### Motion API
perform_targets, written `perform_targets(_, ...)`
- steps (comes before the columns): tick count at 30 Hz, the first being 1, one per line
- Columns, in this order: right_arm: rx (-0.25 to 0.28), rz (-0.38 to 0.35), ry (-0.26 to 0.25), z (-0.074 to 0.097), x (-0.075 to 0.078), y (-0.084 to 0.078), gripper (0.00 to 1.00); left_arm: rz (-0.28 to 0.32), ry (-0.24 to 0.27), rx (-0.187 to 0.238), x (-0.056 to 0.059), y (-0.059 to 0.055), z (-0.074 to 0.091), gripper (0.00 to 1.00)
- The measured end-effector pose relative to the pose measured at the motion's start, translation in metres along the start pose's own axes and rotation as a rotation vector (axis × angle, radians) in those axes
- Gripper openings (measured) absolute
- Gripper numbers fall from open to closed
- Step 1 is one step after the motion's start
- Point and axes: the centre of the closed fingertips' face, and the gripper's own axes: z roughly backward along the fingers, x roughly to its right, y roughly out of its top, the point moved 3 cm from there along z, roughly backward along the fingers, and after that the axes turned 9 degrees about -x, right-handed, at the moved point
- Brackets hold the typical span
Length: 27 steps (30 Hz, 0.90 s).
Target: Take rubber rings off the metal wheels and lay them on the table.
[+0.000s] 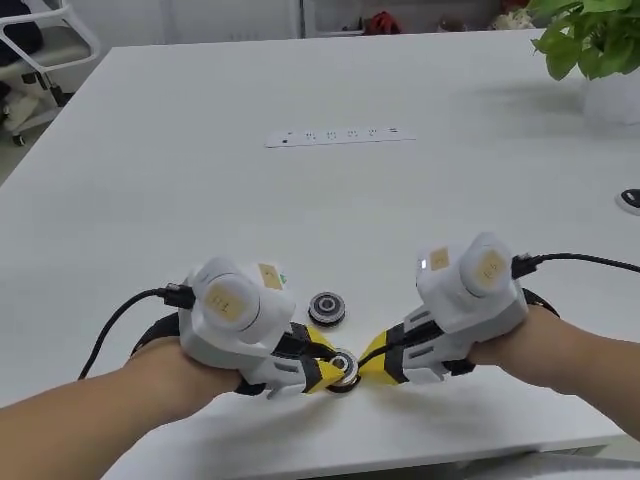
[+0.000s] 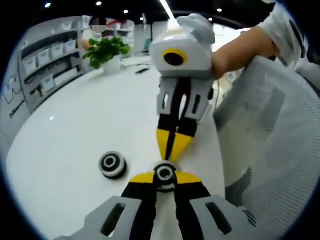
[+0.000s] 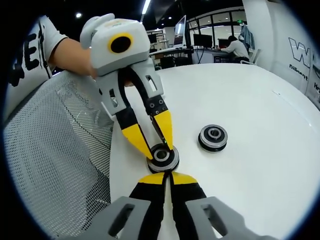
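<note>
A broad white table (image 1: 200, 200) carries a white power strip (image 1: 340, 135) far out, with a potted plant (image 1: 590, 40) at its far right corner. A white mesh chair (image 2: 275, 150) sits at the near edge. Wall shelves (image 2: 45, 65) hold rows of white bins, their contents hidden. A large "W" (image 3: 298, 50) marks one wall; the smaller lettering under it is unreadable. Near the table's front edge the left tongs (image 2: 164, 179) grasp a metal wheel (image 3: 162, 156) by its sides. The right tongs (image 3: 169, 178) are clenched to a point, tips touching its black rubber ring (image 3: 175, 160). A second wheel (image 3: 213, 137) lies flat nearby, untouched.
</note>
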Motion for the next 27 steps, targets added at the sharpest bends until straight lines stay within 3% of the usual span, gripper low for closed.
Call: perform_targets(27,0.072,-0.219,0.024,0.0049,0.0096,0.0013,0.00,0.001,0.011,-0.006,-0.0009,-0.0002,0.0000,0.13)
